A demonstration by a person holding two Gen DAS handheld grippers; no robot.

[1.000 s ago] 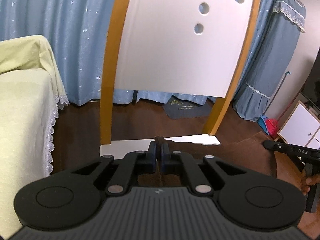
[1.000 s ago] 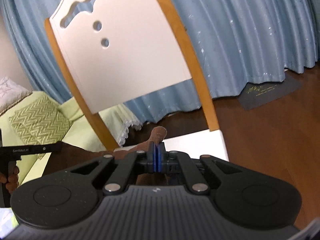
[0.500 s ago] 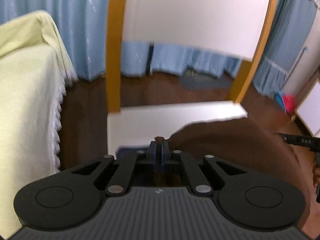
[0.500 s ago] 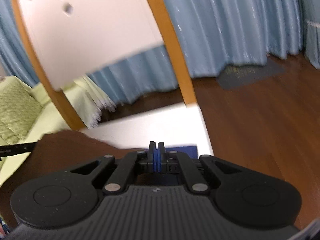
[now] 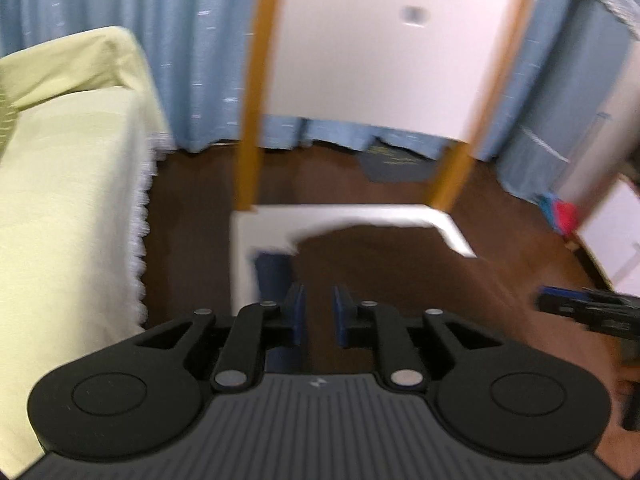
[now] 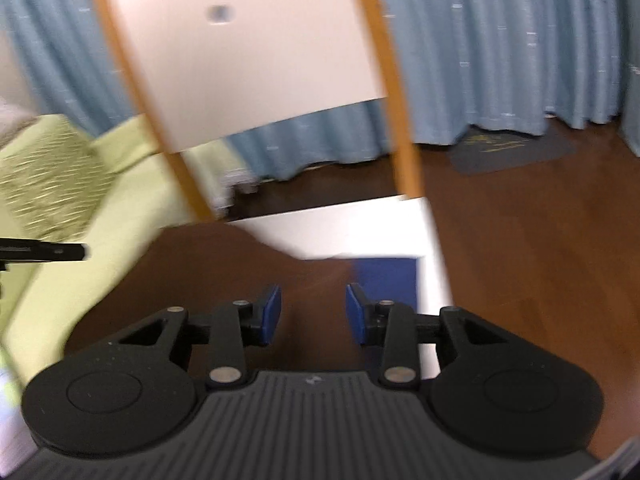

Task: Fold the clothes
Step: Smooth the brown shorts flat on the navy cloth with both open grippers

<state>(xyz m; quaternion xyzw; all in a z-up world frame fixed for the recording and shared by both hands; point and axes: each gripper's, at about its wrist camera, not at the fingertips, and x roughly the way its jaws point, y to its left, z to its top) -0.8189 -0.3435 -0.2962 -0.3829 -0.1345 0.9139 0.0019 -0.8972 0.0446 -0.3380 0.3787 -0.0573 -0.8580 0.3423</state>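
The left gripper [image 5: 319, 304] and right gripper [image 6: 313, 308] were both opening, pads apart and off the brown garment [image 5: 384, 264] below them, which lay on the white chair seat [image 5: 264, 220] over a blue cloth [image 6: 386, 280].

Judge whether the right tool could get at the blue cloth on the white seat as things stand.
Probably yes. The blue cloth lies just ahead of the right tool, whose jaws are opening with nothing pinched; the brown cloth covers only its left part.
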